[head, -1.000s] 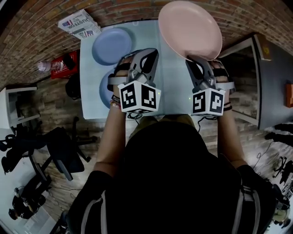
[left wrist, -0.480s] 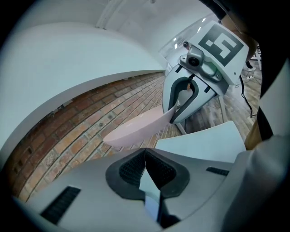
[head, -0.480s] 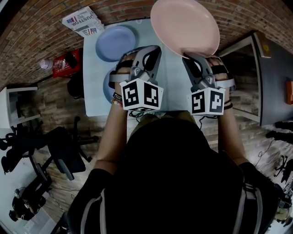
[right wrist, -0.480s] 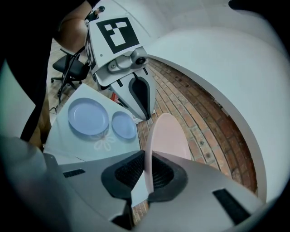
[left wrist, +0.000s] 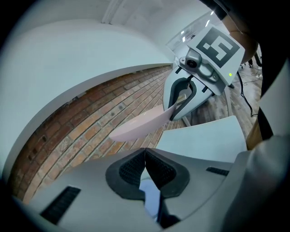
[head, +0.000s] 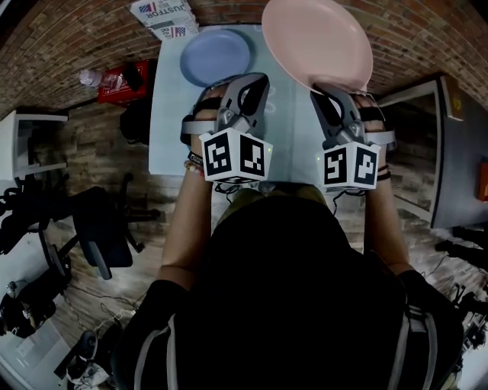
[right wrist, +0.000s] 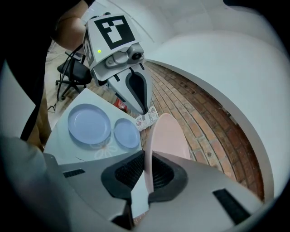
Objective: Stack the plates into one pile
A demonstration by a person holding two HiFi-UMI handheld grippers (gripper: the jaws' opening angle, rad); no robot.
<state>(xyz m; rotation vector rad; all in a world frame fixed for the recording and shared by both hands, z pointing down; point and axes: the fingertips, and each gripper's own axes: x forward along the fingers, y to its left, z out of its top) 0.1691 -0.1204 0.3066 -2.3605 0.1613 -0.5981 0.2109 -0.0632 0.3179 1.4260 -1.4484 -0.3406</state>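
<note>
My right gripper (head: 329, 85) is shut on the near rim of a pink plate (head: 316, 44), holding it in the air above the far right of the pale table (head: 171, 137). In the right gripper view the pink plate (right wrist: 165, 136) stands edge-on between the pads. Two blue plates lie on the table there, a larger one (right wrist: 89, 123) and a smaller one (right wrist: 126, 133). The head view shows one blue plate (head: 216, 57); the other is hidden under my left gripper (head: 252, 85). The left gripper is shut and empty, hovering over the table. Its view shows the pink plate (left wrist: 140, 127) and the right gripper (left wrist: 176, 111).
Folded newspapers (head: 166, 17) lie at the table's far left corner. A red object and a bottle (head: 114, 78) sit on the floor to the left, with an office chair (head: 99, 228) nearer me. A framed panel (head: 415, 137) stands to the right of the table.
The head view has shifted, so the table sits further right and higher. The pink plate stays lifted in the right gripper. The near blue plate is now hidden under the left gripper.
</note>
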